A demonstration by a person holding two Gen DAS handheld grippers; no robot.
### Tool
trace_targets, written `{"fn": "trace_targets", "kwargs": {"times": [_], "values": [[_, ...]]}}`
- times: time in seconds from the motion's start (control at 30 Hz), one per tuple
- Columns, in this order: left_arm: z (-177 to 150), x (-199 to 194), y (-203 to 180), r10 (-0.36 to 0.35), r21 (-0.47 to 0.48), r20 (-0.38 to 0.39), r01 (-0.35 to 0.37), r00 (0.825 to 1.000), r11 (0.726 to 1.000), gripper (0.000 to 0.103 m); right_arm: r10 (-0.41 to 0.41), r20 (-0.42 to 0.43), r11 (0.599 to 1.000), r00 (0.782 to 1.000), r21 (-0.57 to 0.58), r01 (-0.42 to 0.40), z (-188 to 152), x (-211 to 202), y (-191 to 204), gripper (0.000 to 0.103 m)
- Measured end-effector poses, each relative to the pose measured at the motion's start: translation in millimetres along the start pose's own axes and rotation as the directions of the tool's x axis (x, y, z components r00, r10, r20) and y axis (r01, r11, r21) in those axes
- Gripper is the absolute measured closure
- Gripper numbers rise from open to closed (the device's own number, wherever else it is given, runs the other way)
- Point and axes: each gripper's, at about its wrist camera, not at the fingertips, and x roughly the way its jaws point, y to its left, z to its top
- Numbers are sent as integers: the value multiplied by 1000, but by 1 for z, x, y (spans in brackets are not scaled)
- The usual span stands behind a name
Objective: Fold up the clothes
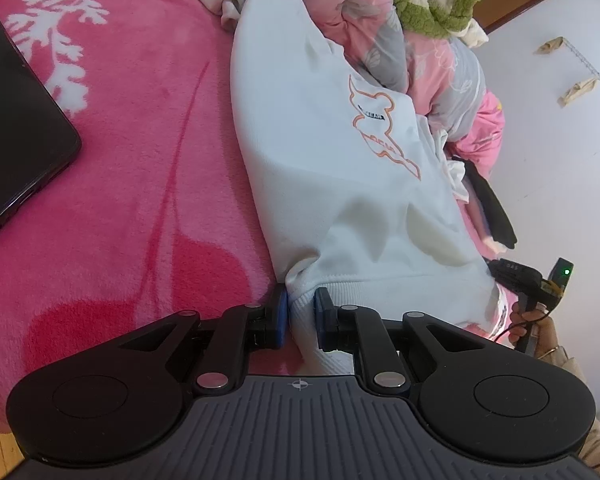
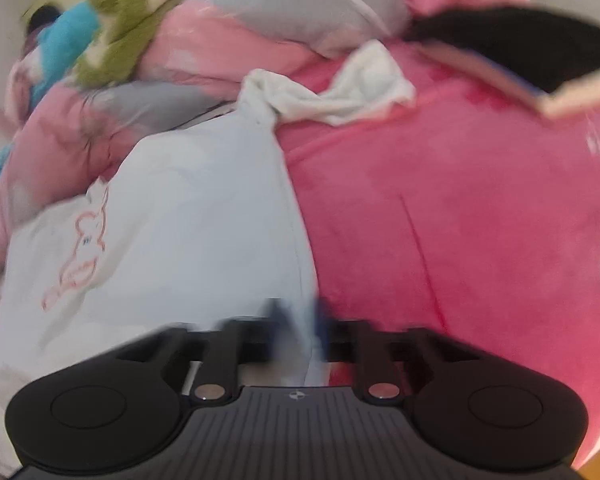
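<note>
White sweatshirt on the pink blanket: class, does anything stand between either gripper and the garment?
Nothing visible does. The left gripper already pinches the white sweatshirt at its ribbed hem, and the right gripper is closed on another edge, though that view is blurred.

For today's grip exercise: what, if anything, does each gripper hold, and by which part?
Both hold the white sweatshirt. The left gripper pinches its ribbed hem at one bottom corner. The right gripper is shut on its edge, though blur hides the exact spot.
</note>
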Motion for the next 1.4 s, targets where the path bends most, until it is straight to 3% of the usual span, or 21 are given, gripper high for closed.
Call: {"fn": "trace_targets", "kwargs": {"times": [0.13,0.27,0.33,0.5,0.6,0.7,0.87,0.97,1.03,1.13,1.17,1.2,1.4], "values": [[0,0,-1,4,7,-2,-4,1000,1000,90,-62,111,998,992,-19,64,3,-8,0,100],[0,-1,-1,5,5,-1,-5,1000,1000,90,-109,96,994,989,-7,110,4,4,-7,99],[-1,-1,-1,4,3,0,-4,1000,1000,90,-131,107,991,986,-12,133,3,4,-7,93],[0,0,0,-1,5,-2,1,1000,1000,90,-113,203,990,973,-59,127,7,-23,1,87],[0,0,0,-5,3,2,5,1000,1000,90,-13,159,975,987,-218,48,2,-24,25,73],[-1,-1,1,-11,-3,5,11,1000,1000,90,41,98,933,994,-360,-2,-9,-18,51,71],[-1,0,2,-21,-6,5,21,1000,1000,90,95,25,902,995,-426,-75,-21,-27,69,71],[0,1,4,-28,-8,5,29,1000,1000,90,79,-32,896,996,-436,-85,-27,-30,67,71],[0,2,4,-33,-9,9,33,999,999,90,55,-66,898,996,-432,-78,-32,-28,65,72],[-2,1,4,-36,-15,19,36,999,999,90,8,-70,938,998,-345,-32,-37,-16,59,83],[-2,1,4,-36,-14,21,37,999,999,90,10,-55,948,998,-317,-27,-38,-16,59,98],[-2,0,4,-38,-14,22,38,999,999,90,8,-39,953,999,-304,-20,-38,-17,59,103],[0,1,5,-47,-16,16,48,999,999,90,-11,71,953,997,-300,32,-33,-41,68,103]]}}
